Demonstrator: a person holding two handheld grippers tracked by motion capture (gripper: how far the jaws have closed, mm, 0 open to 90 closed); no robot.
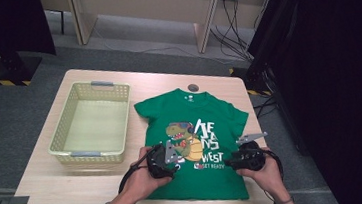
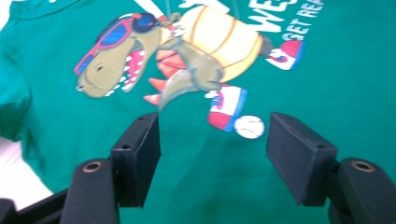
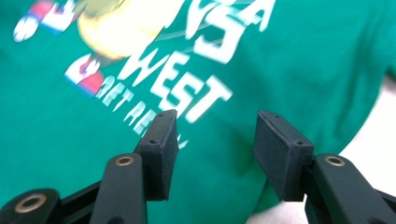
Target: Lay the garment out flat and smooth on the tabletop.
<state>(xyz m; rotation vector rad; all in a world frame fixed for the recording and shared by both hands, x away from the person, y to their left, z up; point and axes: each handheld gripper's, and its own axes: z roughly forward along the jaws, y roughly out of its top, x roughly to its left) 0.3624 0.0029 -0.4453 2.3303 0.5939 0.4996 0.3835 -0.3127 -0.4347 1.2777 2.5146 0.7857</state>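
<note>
I've got the green dinosaur T-shirt (image 1: 193, 141) spread flat, print up, on the right half of the wooden table (image 1: 52, 194), collar away from me and hem at the near edge, with the pale yellow basket (image 1: 90, 121) standing empty just to its left. My left gripper (image 2: 212, 140) hovers over the lower chest by the dinosaur's feet and the little baseball, jaws standing well apart with nothing between them but bare cloth below; my right gripper (image 3: 215, 140) hangs over the "WEST" lettering near the shirt's right edge, jaws likewise parted and holding nothing (that view is blurred, so I can't say how close the pads are to the fabric). I judge the step in hand is taking hold of the shirt to fold it. To do it well, I'd pinch a single layer at matching points on both sides, close firmly before lifting, and raise both hands together so the cloth doesn't skew or drag toward the basket.
</note>
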